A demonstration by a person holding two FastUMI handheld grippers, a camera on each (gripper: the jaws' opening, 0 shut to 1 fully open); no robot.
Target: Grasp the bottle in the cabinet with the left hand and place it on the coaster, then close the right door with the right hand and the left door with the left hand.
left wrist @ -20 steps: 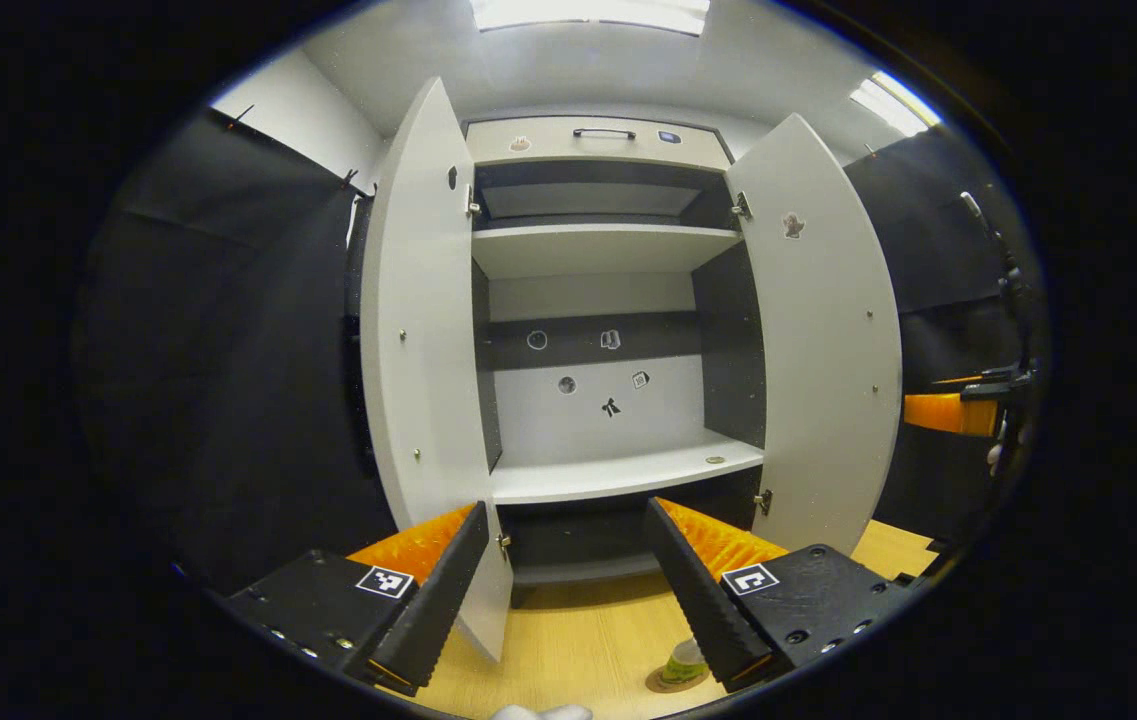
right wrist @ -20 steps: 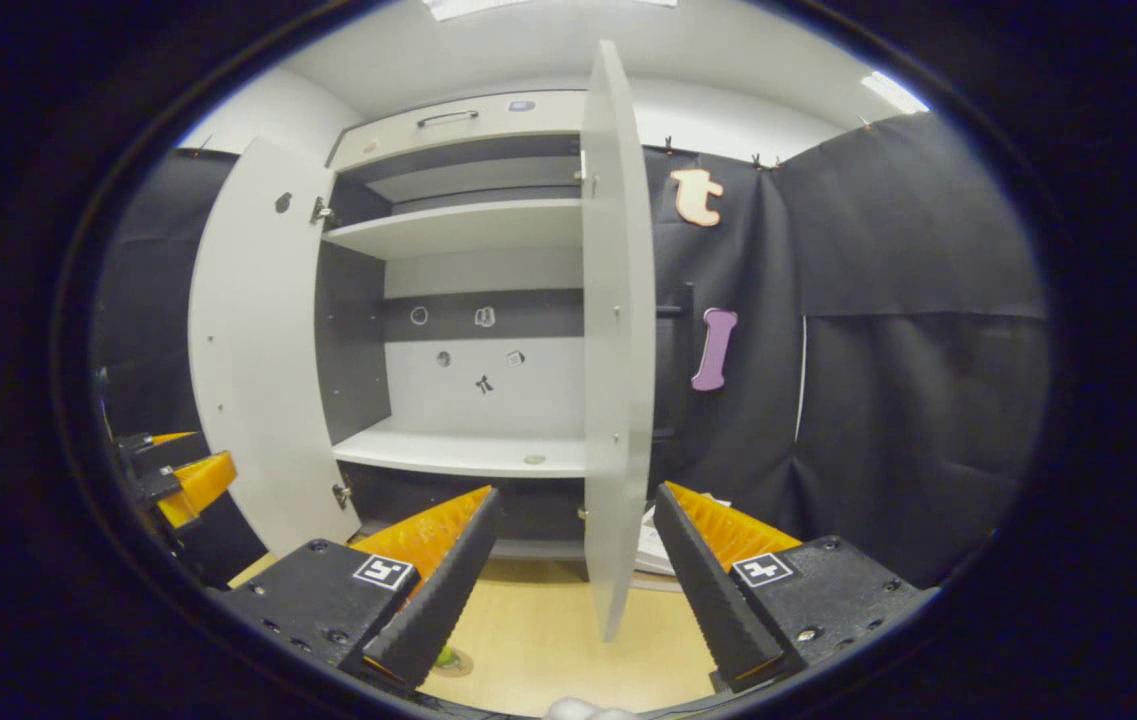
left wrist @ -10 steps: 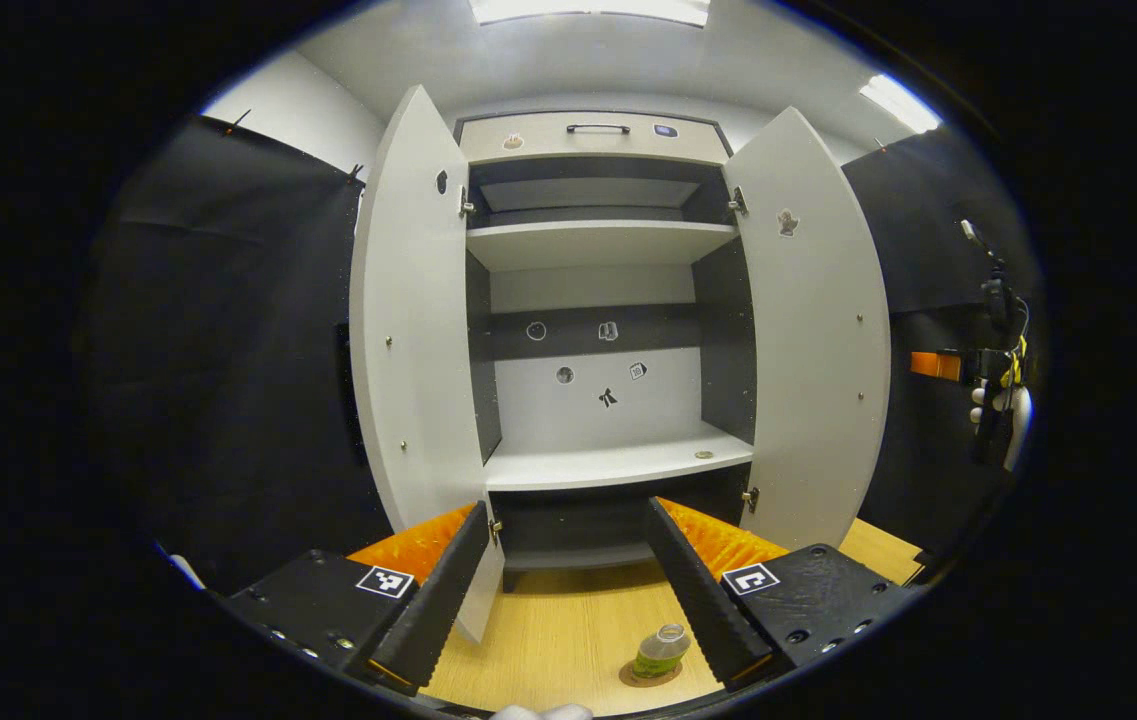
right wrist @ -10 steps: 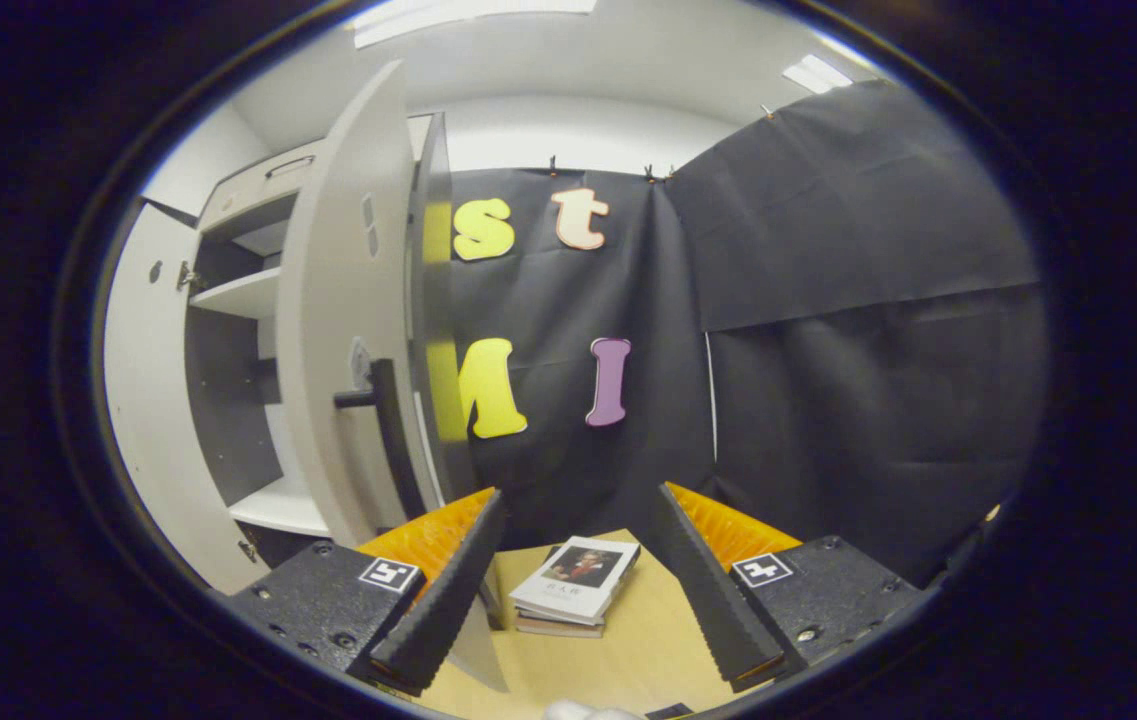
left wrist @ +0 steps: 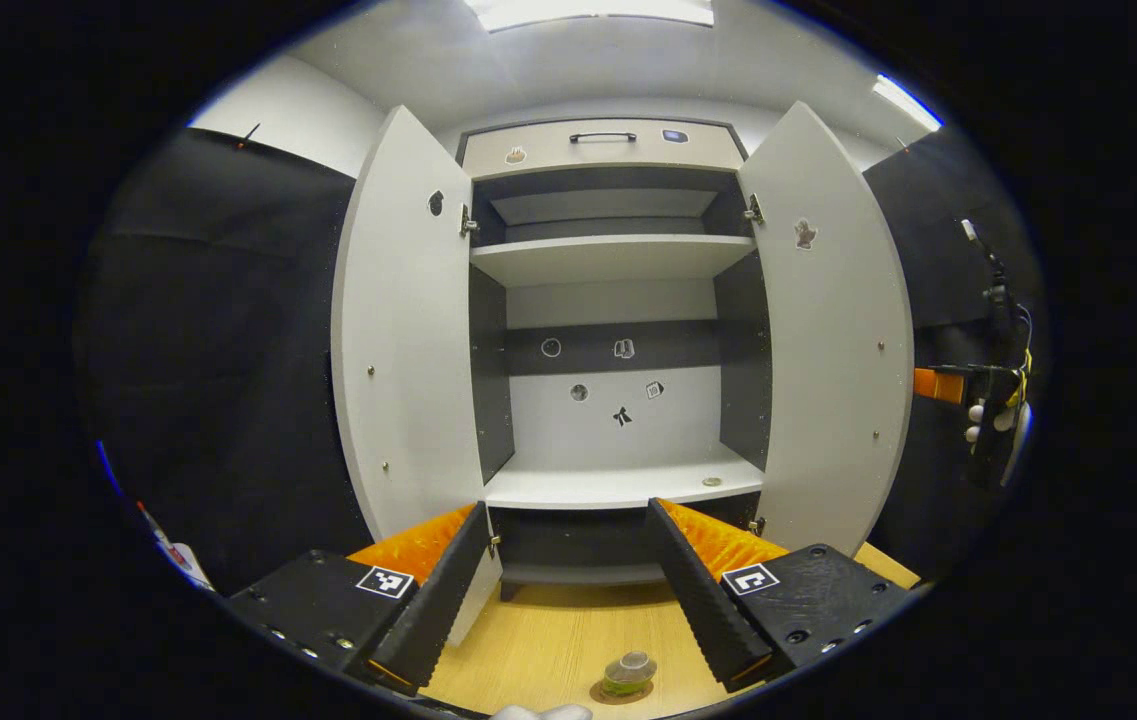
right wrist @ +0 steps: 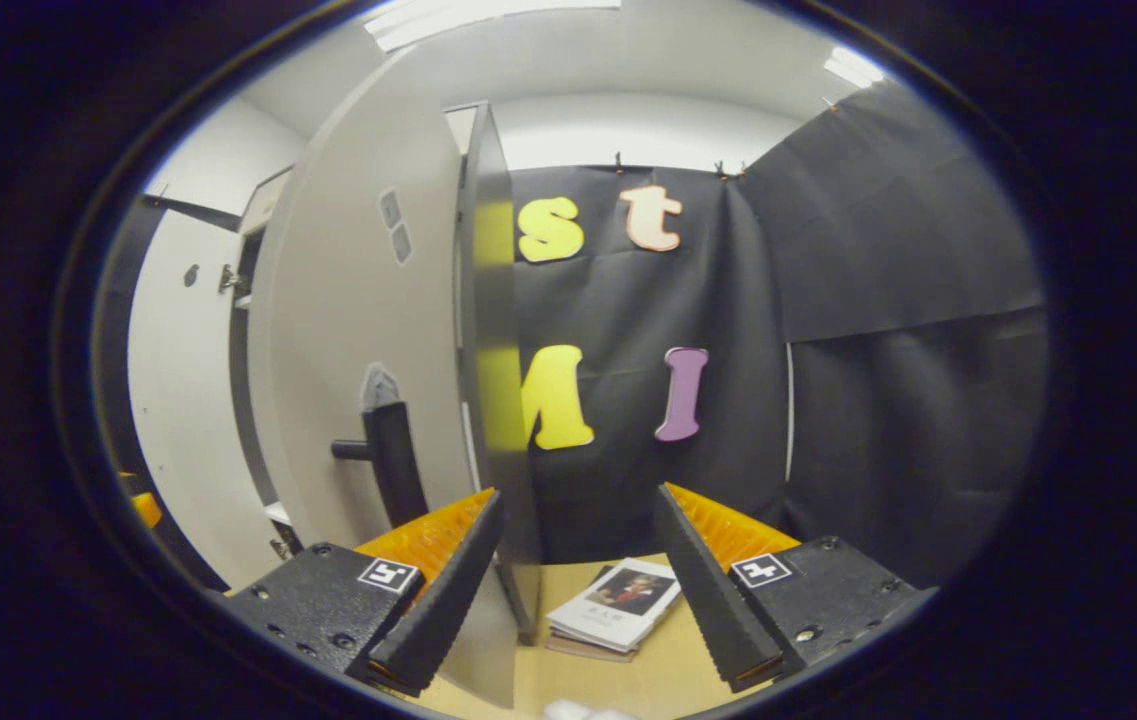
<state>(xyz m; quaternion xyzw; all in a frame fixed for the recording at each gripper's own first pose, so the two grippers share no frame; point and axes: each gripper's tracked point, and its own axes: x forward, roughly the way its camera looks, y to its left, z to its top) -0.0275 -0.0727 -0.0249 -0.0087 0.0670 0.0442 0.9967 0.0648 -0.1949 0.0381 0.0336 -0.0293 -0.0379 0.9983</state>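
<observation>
While the bottle (left wrist: pixel 628 673) stands on the coaster (left wrist: pixel 596 694), both hand-held grippers (left wrist: pixel 563 590) (right wrist: pixel 578 580) gape, holding nothing.

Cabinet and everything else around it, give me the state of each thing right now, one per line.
Left door: open.
Right door: open, its outer face and black handle toward the right tool.
Cabinet shelves: no bottle on them.
Bottle: upright on the coaster, on the table.
Left tool: open, holding nothing.
Right tool: open, holding nothing, beside the right door.
Books: closed, stacked flat on the table.
</observation>
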